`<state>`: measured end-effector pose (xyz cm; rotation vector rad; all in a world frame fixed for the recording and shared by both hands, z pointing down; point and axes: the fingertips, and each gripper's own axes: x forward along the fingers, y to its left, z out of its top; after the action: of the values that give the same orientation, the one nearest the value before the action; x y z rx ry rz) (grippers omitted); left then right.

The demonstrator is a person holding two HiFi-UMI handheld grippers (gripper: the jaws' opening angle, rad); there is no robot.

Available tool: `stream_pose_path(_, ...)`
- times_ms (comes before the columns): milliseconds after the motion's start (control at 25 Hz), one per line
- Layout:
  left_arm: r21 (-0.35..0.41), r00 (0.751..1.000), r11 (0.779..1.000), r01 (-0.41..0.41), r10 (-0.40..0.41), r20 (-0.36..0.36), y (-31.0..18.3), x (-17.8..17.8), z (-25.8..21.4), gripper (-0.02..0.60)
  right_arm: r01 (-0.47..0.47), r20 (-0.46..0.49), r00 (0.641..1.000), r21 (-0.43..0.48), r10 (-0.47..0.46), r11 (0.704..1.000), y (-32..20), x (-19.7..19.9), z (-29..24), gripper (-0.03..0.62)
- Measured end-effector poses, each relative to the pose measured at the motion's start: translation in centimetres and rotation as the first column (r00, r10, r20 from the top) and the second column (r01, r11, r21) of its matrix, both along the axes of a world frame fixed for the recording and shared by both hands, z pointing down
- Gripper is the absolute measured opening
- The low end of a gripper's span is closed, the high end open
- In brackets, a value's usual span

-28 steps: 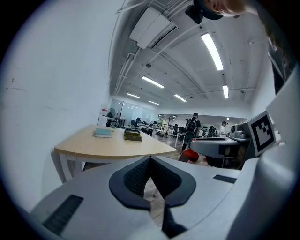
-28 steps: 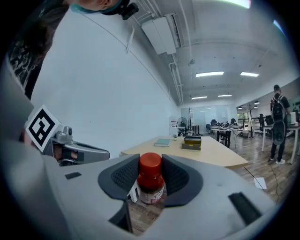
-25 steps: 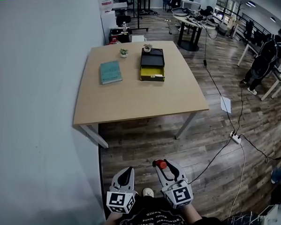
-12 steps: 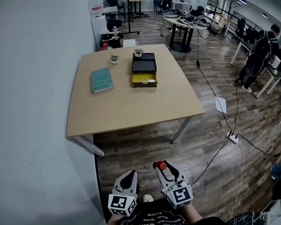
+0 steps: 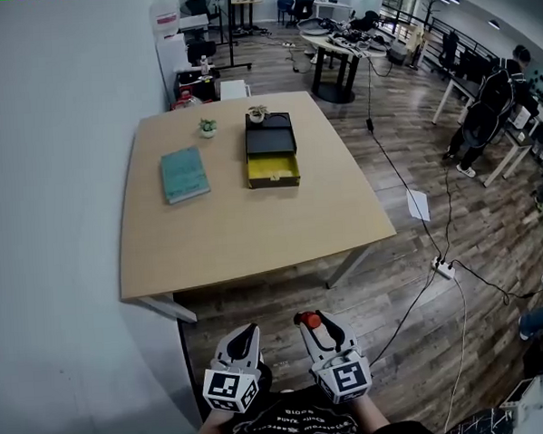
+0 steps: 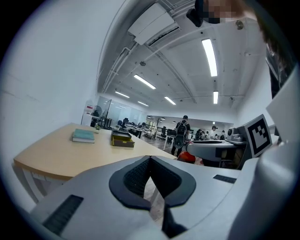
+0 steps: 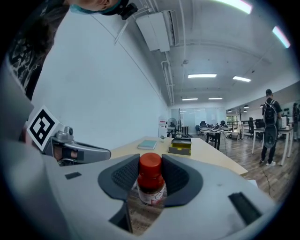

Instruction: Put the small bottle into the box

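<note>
My right gripper (image 5: pixel 311 322) is shut on the small bottle (image 5: pixel 310 319), a clear bottle with a red cap and a label. The right gripper view shows the bottle (image 7: pixel 151 185) upright between the dark pads (image 7: pixel 176 176). My left gripper (image 5: pixel 249 334) is beside it, shut and with nothing in it; its pads (image 6: pixel 136 176) meet at the tips. Both are held over the wooden floor, short of the table's near edge. The box (image 5: pixel 271 153), black with an open yellow drawer, stands on the far half of the light wooden table (image 5: pixel 254 231). It also shows as the box (image 7: pixel 180 146) far ahead.
A teal book (image 5: pixel 184 174) lies left of the box, a small potted plant (image 5: pixel 208 126) behind it. A white wall runs along the left. A power strip (image 5: pixel 442 266), cables and a sheet of paper (image 5: pixel 417 204) lie on the floor right. A person (image 5: pixel 488 109) stands far right.
The table has drawn nearer and shifted left in the head view as both grippers were carried towards it. The right gripper keeps the bottle; the left stays shut.
</note>
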<state>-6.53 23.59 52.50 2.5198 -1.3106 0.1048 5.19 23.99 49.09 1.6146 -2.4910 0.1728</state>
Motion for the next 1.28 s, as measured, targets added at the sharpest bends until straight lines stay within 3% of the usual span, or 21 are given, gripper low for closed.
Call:
stream_pose_path(680, 0.003, 0.989, 0.99, -0.142, 0.142, -0.026, -12.1, -4.8, 0.8, 0.005, -0.096, -0.015, 0.995, -0.011, 0.096, 0.995, -10.8, -5.6, 1.4, 0.15)
stream_pose_path(1280, 0.005, 0.992, 0.993, -0.118, 0.118, -0.033, -17.9, -5.9, 1.1, 0.005, -0.089, -0.019, 0.996, 0.013, 0.089, 0.996, -16.5, -6.4, 1.0, 0.15)
